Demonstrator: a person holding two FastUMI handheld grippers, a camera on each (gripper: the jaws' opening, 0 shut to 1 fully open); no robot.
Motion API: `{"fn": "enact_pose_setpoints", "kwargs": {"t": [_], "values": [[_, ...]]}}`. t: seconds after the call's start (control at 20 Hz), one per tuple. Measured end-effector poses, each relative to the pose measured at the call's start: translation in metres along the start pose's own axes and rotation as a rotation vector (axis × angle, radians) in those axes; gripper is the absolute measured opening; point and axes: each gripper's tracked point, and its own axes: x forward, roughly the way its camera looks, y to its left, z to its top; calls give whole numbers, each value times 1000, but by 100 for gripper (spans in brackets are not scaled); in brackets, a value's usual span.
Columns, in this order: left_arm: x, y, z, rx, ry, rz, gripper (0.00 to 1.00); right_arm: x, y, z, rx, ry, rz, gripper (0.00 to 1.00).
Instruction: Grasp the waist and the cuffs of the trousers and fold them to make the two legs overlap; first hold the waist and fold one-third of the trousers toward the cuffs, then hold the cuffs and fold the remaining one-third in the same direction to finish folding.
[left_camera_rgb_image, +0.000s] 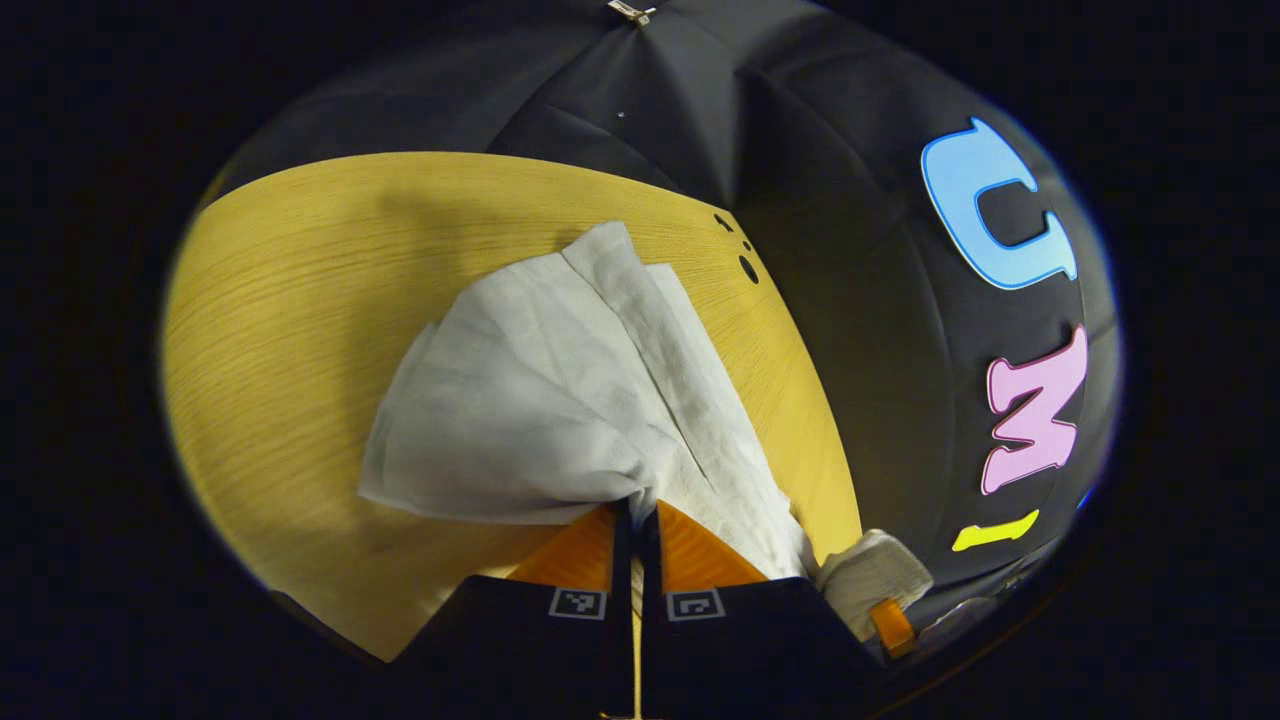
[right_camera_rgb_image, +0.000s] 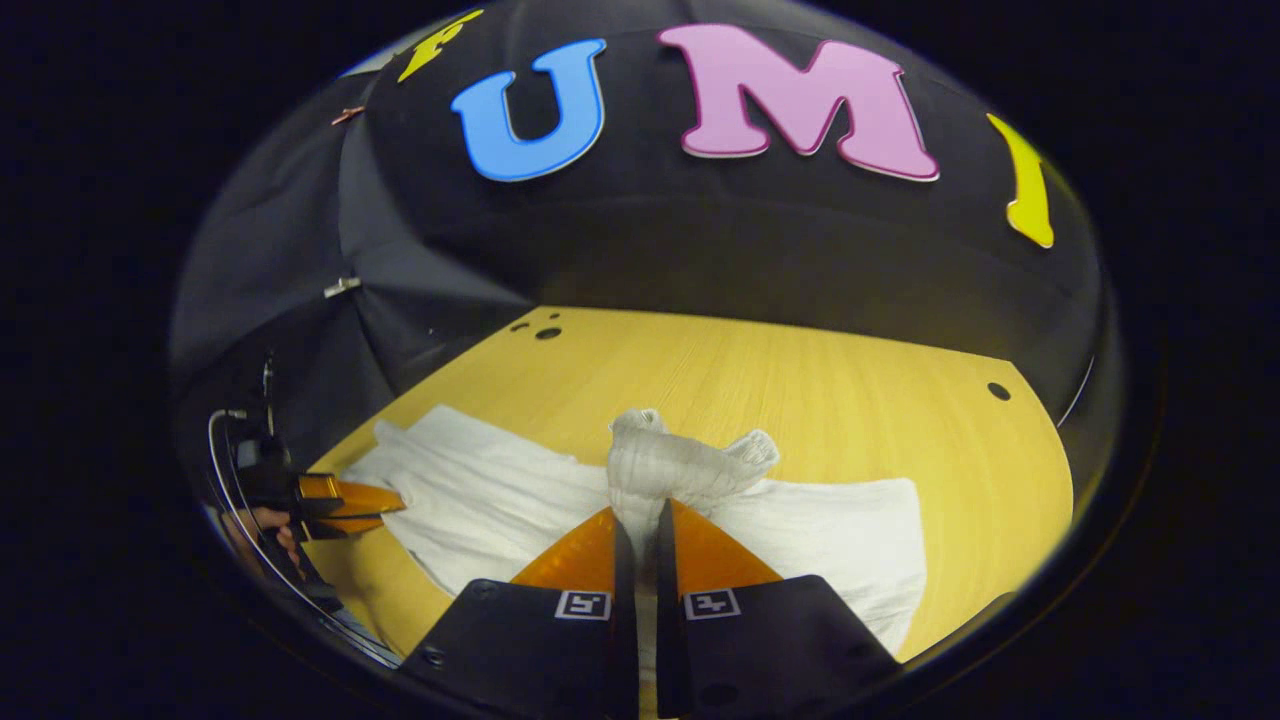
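Left gripper view, left gripper (left_camera_rgb_image: 635, 515) clenched on an edge of white trousers (left_camera_rgb_image: 560, 390) spread over a wooden table (left_camera_rgb_image: 290, 330), right gripper view, right gripper (right_camera_rgb_image: 640, 525) pinching a bunched fold of trousers (right_camera_rgb_image: 480, 490), black cloth wall (right_camera_rgb_image: 760, 240) behind.

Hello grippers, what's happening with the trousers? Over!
Left gripper shut on trousers edge. Right gripper shut on a bunched bit, lifted. Trousers spread on table. Nothing in the way.

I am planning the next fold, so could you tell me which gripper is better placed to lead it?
Probably the right gripper: it pinches a raised bunch of the trousers, while the left gripper grips an edge low on the table.
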Motion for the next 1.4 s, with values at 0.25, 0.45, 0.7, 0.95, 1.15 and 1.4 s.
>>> {"fn": "enact_pose_setpoints", "kwargs": {"t": [0.25,0.45,0.7,0.95,1.15,1.4], "values": [[0,2,0,-22,-6,-7,8,-5,51,-43,64,148,209,34],[-1,2,1,-48,-9,-22,8,-33,46,-34,110,125,262,63],[-5,-6,8,-42,-30,-46,8,-68,-24,-30,168,82,125,63],[-25,-63,27,-24,-111,-147,6,-110,-95,-44,264,47,-18,63],[-39,-122,25,140,-131,-207,6,-136,-133,-53,323,30,-99,63],[-51,-210,-6,406,-117,-300,6,-162,-169,-54,370,-9,-154,63]]}}
